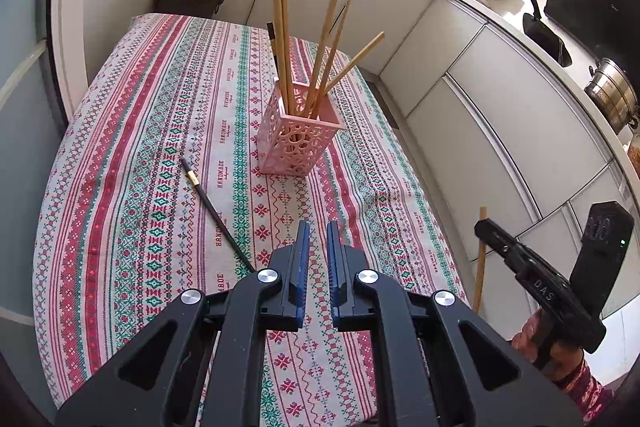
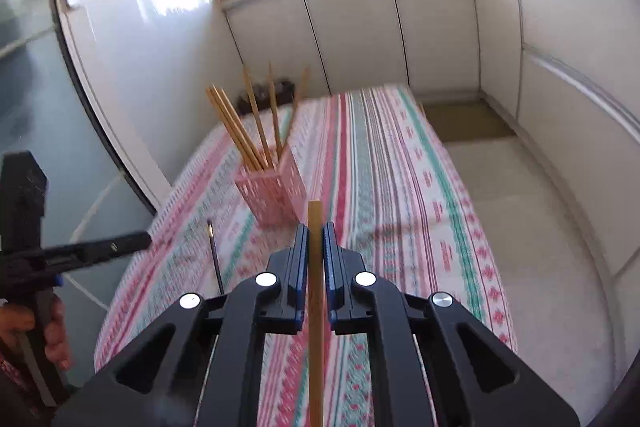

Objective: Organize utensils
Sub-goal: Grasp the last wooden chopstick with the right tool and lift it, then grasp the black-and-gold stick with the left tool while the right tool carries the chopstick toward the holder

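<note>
A pink perforated holder (image 1: 298, 139) (image 2: 272, 191) stands on the striped tablecloth (image 1: 140, 147) with several wooden chopsticks (image 1: 324, 55) and one dark one upright in it. A black chopstick with a gold band (image 1: 216, 215) (image 2: 215, 255) lies flat on the cloth, left of the holder. My left gripper (image 1: 318, 227) hovers over the near cloth, shut with nothing in it; it shows as the left gripper (image 2: 144, 239) in the right wrist view. My right gripper (image 2: 316, 227) (image 1: 482, 227) is shut on a wooden chopstick (image 2: 315, 307) (image 1: 479, 267), held upright beyond the table's right edge.
White cabinets (image 1: 500, 99) run along the far and right sides, with a narrow floor strip (image 2: 540, 227) between them and the table. A dark bin (image 1: 188, 1) sits behind the table's far end. A steel pot (image 1: 612, 95) and a black pan (image 1: 544, 35) rest on the counter.
</note>
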`<action>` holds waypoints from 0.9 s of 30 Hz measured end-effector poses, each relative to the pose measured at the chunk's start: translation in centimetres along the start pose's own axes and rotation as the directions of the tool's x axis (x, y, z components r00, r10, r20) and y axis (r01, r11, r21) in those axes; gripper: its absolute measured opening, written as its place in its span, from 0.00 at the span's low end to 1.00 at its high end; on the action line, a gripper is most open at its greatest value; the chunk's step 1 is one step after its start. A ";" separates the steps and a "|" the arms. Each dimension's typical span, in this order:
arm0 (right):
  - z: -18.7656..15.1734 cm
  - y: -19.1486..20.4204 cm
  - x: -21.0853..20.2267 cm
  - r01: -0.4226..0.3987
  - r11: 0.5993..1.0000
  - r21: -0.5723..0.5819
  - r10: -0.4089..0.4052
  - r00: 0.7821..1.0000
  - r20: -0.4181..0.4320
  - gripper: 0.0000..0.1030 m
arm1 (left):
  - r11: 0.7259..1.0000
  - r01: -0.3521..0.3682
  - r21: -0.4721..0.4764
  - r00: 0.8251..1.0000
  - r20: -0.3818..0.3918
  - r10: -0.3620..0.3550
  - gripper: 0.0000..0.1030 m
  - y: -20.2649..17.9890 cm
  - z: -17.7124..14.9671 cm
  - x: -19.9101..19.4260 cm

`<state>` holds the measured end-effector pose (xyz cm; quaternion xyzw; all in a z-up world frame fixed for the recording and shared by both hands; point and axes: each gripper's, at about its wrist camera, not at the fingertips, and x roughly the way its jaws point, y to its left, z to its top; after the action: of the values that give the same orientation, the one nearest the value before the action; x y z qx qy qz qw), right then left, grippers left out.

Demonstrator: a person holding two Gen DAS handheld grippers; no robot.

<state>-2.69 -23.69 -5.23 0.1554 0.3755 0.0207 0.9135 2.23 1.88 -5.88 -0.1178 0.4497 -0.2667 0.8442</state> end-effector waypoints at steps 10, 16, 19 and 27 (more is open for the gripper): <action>0.6 -4.7 13.3 0.094 0.993 0.070 -0.054 0.900 -0.432 0.08 | 0.994 -0.060 -0.092 0.997 -0.057 0.055 0.08 3.1 0.2 1.0; 1.3 -5.4 16.7 0.118 0.991 0.068 -0.060 0.826 -0.561 0.17 | 0.989 -0.059 -0.132 0.997 -0.059 0.051 0.08 4.3 0.9 1.0; 2.2 -4.9 18.2 0.087 0.994 0.061 -0.032 0.788 -0.615 0.35 | 0.989 -0.060 -0.135 0.997 -0.056 0.053 0.13 4.4 1.2 1.0; 2.9 -2.0 20.2 0.200 0.972 -0.126 -0.234 0.737 -0.634 0.11 | 0.981 -0.102 -0.164 0.994 -0.062 0.093 0.20 5.6 1.8 1.8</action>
<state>13.65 -23.29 -17.59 0.0714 0.6809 -0.0244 0.7285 6.46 5.46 -8.49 -0.1588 0.4982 -0.1895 0.8311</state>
